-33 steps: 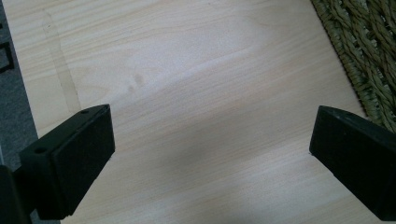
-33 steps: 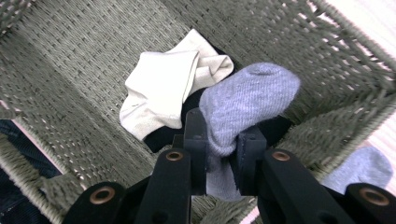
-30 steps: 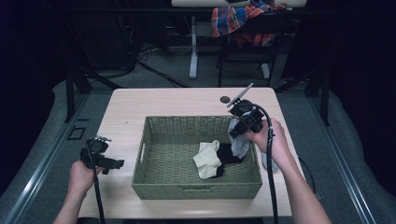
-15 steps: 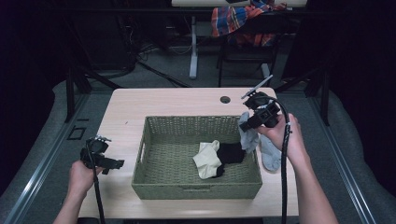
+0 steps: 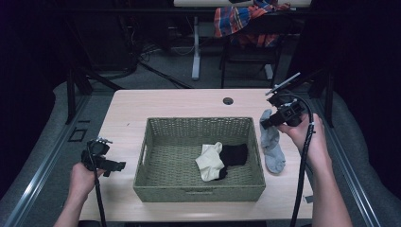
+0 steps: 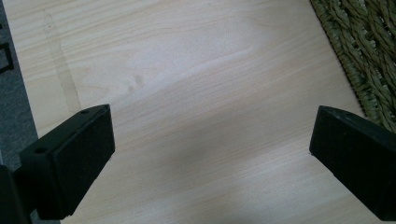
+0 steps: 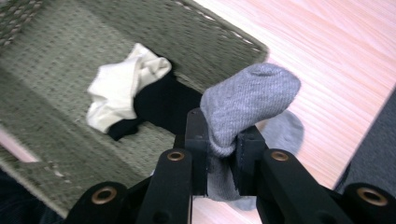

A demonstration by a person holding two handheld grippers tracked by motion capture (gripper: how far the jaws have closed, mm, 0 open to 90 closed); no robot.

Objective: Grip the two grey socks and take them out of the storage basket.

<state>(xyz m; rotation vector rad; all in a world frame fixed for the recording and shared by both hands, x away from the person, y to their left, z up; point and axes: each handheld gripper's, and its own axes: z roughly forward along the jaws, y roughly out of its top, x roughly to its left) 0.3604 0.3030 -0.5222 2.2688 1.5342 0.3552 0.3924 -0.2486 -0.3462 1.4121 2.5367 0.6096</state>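
Pinching grey sock (image 7: 243, 100) btwn right gripper (image 7: 223, 156) jaws, beside basket (image 5: 257, 146).

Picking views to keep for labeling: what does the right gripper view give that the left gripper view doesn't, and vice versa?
Right gripper view alone: the right hand-held gripper shut on a grey sock, whose far end lies on the table beside the basket; inside the basket, a cream sock overlapping a black sock.

Left gripper view alone: the left hand-held gripper, jaws wide apart over bare wood, nothing between them.

Shared: the light wood table and the green wicker basket, just its outer wall in the left gripper view.
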